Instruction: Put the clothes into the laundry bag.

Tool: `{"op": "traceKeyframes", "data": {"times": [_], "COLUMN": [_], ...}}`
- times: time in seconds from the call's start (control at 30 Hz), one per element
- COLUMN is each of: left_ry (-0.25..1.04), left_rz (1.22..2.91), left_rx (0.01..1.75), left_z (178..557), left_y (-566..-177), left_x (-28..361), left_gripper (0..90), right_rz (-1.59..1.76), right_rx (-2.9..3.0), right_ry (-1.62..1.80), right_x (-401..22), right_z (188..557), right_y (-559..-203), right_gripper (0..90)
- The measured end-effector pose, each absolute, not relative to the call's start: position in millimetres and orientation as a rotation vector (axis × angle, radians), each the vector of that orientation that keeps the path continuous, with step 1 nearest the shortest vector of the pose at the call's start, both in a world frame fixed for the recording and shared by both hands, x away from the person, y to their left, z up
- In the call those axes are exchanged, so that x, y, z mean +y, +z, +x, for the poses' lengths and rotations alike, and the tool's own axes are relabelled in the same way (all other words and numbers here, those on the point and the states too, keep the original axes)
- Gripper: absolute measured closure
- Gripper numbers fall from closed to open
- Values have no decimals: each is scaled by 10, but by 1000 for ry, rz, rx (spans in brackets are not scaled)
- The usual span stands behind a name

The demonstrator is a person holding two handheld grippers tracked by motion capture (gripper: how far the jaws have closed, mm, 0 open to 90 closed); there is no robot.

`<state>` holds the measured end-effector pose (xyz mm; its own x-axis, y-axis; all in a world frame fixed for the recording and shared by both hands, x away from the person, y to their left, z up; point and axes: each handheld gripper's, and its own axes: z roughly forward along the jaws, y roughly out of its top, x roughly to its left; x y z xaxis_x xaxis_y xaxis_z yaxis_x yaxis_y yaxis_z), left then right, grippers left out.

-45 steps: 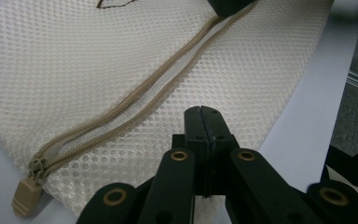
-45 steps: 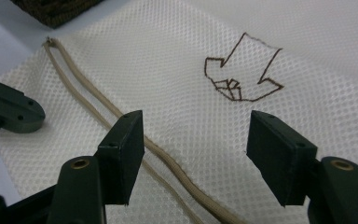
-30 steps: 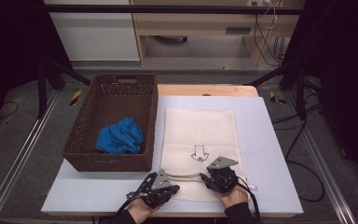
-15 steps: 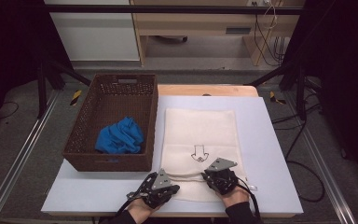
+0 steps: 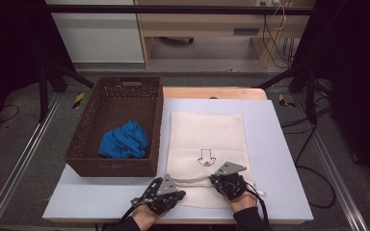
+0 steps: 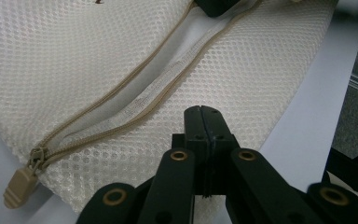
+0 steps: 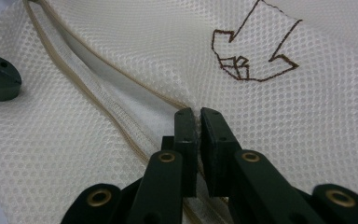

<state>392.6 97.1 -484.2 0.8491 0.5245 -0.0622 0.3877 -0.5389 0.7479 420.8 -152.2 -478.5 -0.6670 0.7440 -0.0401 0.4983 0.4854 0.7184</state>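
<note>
Cream mesh zip bag [image 5: 206, 144] lies flat on the white worktop [image 5: 279, 159], just right of the dark brown wicker basket [image 5: 84, 144]. A crumpled blue cloth [image 5: 124, 140] sits inside the basket, toward its near end. The bag has a brown arrow outline [image 7: 254, 51] printed on it, seen in the high view pointing toward the person.

Both grippers are at the bag's near end. Left gripper [image 6: 203, 122]: jaws pressed fully together, resting over the mesh near the bag's edge; cannot tell if any fabric is pinched between them. The tan zipper [image 6: 135, 109] runs past it, partly open with white lining showing, and the tan zipper pull [image 6: 19, 185] sits at the bag's corner.

Right gripper [image 7: 199, 122]: jaws nearly closed with a thin slit between them, tips at the upper edge of the open zipper, mesh puckered there, apparently pinching the fabric.
</note>
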Motion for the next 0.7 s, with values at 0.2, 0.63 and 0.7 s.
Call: {"op": "traceKeyframes", "data": {"times": [0.2, 0.63, 0.7], "left_ry": [214, 212, 216], "left_rz": [2209, 2215, 2214], "left_rx": [663, 677, 678], "left_z": [3928, 3942, 3941], "left_y": [-4838, -4823, -4824], "left_x": [969, 954, 951], "left_gripper": [889, 889, 888], "right_rz": [1070, 1104, 1109], "right_rx": [2362, 2281, 2277], "right_ry": [1051, 1163, 1171], "right_x": [-1563, -1638, -1645], "right_z": [4210, 4201, 4210], "right_y": [-4729, -4470, -4449], "right_gripper": [880, 880, 881]}}
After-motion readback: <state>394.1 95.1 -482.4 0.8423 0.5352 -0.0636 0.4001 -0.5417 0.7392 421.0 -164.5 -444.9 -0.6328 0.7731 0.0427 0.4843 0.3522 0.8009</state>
